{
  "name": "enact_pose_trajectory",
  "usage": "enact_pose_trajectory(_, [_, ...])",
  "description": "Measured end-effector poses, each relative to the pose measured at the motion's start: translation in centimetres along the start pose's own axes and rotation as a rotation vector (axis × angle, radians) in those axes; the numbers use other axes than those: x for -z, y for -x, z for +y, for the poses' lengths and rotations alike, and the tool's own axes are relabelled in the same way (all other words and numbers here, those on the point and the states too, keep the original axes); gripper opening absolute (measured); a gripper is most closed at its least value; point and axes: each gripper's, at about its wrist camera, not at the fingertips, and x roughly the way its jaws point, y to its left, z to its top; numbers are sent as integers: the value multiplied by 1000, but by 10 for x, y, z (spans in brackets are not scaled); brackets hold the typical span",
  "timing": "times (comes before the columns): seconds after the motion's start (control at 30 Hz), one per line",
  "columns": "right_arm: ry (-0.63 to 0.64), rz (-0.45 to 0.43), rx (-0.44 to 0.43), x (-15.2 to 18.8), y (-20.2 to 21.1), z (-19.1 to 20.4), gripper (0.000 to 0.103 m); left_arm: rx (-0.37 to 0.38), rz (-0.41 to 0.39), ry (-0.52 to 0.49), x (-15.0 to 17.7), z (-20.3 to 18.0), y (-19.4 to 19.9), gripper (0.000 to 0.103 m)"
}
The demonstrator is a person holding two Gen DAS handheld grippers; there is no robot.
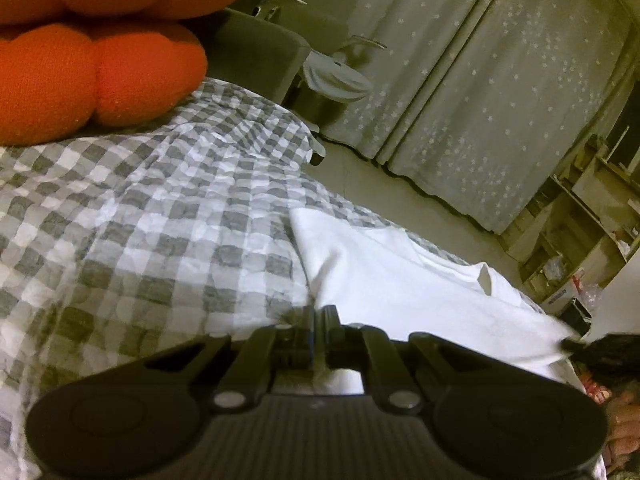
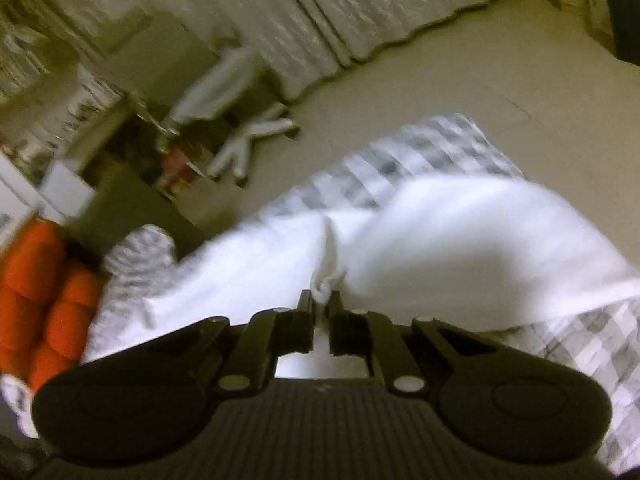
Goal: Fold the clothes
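Counted: one white garment (image 1: 400, 280), one checked cover (image 1: 140, 220), one orange cushion (image 1: 92, 48), one office chair (image 1: 280, 52), two starred curtain panels (image 1: 500, 100), one shelf unit (image 1: 580, 220). Grippers: two, left (image 1: 320, 312) and right (image 2: 321, 300). Right wrist view blurred; smaller items uncountable.

left gripper (image 1: 319, 312) jaws closed, right gripper (image 2: 321, 300) jaws pinched together

a wide stretch of checked bed cover (image 1: 132, 216) is lying bare to the left of the white garment (image 1: 400, 280), leaving a tool room to pass. the orange cushion (image 1: 92, 72) is blocking the far left corner. beyond the bed edge, open floor (image 1: 400, 196) is running up to the curtain (image 1: 500, 92).
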Motion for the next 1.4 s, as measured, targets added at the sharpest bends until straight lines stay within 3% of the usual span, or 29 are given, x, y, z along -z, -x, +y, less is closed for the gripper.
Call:
enact_pose_trajectory(0.1, [69,-2,27,3,5,9,5,-7,-3,-18,1,-2,-1,4])
enact_pose_trajectory(0.2, [116,70,105,13,-16,3,6,-18,-9,-57,3,-7,0,5])
enact_pose_trajectory(0.27, [118,50,94,12,-9,6,18,-21,-4,-45,1,-5,2,6])
enact_pose_trajectory(0.33, [161,23,101,10,3,16,22,-21,-7,-5,-4,2,6,7])
enact_pose_trajectory(0.37, [191,3,113,10,11,21,26,-25,-15,14,-7,5,9,7])
enact_pose_trajectory(0.43, [204,-3,104,9,27,23,61,-30,-36,33,-10,11,13,7])
enact_pose_trajectory(0.5, [190,20,59,10,43,20,66,-24,-39,42,-11,14,12,11])
enact_pose_trajectory(0.57, [112,95,-75,8,56,13,66,-31,-43,32,-10,11,9,11])
enact_pose_trajectory(0.67, [14,132,-292,3,74,17,66,-25,-30,-3,-6,0,3,12])
enact_pose_trajectory(0.77, [8,164,-410,2,92,27,66,-60,-9,-78,-1,-15,-2,12])
enact_pose_trajectory(0.87, [44,160,-417,4,103,36,66,-96,-3,-114,-1,-19,-1,14])
enact_pose_trajectory(0.97, [123,167,-349,14,91,37,71,-123,0,-133,-2,-22,2,14])
enact_pose_trajectory(1.27, [364,189,-135,46,51,39,71,-168,-19,-247,10,-46,18,14])
enact_pose_trajectory(1.3, [391,191,-111,49,46,39,69,-162,-21,-250,12,-49,20,14])
enact_pose_trajectory(1.4, [468,219,-91,62,41,43,39,-152,-26,-255,18,-55,23,16])
